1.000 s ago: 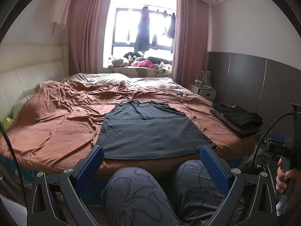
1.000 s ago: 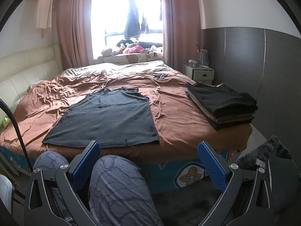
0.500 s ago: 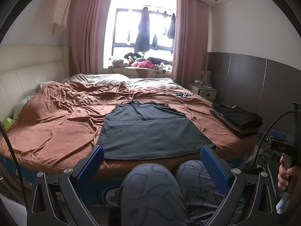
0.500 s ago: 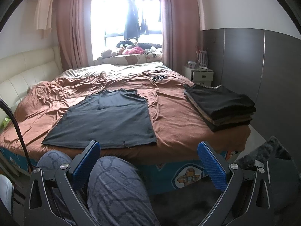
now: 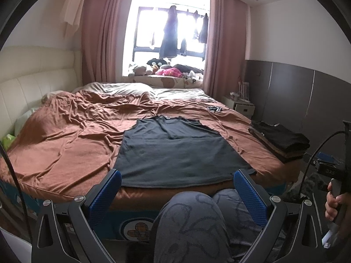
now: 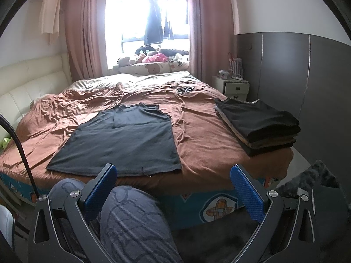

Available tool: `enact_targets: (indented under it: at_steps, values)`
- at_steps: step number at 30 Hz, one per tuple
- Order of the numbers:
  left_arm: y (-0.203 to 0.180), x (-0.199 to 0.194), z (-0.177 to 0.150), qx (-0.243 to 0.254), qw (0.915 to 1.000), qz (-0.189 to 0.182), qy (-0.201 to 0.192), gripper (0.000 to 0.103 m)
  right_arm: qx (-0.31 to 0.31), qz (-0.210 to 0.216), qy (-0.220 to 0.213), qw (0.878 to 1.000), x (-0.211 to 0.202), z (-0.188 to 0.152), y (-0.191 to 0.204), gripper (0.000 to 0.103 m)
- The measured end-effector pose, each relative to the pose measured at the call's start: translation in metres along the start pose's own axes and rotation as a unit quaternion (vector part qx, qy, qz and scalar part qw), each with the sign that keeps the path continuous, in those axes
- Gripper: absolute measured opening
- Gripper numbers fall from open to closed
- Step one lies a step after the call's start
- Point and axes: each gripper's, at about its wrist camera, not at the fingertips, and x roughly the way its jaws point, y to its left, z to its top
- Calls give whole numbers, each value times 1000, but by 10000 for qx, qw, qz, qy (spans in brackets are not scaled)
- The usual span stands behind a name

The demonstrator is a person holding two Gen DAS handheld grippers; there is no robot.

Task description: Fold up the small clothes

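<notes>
Drew slightly back from rumpled brown-sheeted bed (image 5: pixel 65 144), knees in grey patterned trousers (image 5: pixel 197 219) shifted right, flat dark sleeveless top (image 5: pixel 177 151) untouched, left gripper (image 5: pixel 177 195) and right gripper (image 6: pixel 173 188) spread wide, empty.

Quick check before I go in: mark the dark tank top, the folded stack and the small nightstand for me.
dark tank top (image 6: pixel 122 140), right wrist view, middle of its flat body.
folded stack (image 6: pixel 258 120), right wrist view, top black garment.
nightstand (image 6: pixel 235 87), right wrist view, drawer front.

Matt dark cloth vest (image 5: pixel 175 151) lies on a creased, soft brown bedsheet (image 5: pixel 65 144).
</notes>
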Motion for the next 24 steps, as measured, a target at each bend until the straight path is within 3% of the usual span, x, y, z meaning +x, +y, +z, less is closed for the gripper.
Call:
enact_targets:
  at_steps: [17,24]
  values:
    - [16,50,11,-138,9996,77,236,103,99,35,98,9999,44,15,-4,103]
    - [40,81,7,-394,9975,143,576,102,131,195,431,9988,74,18,-5,103]
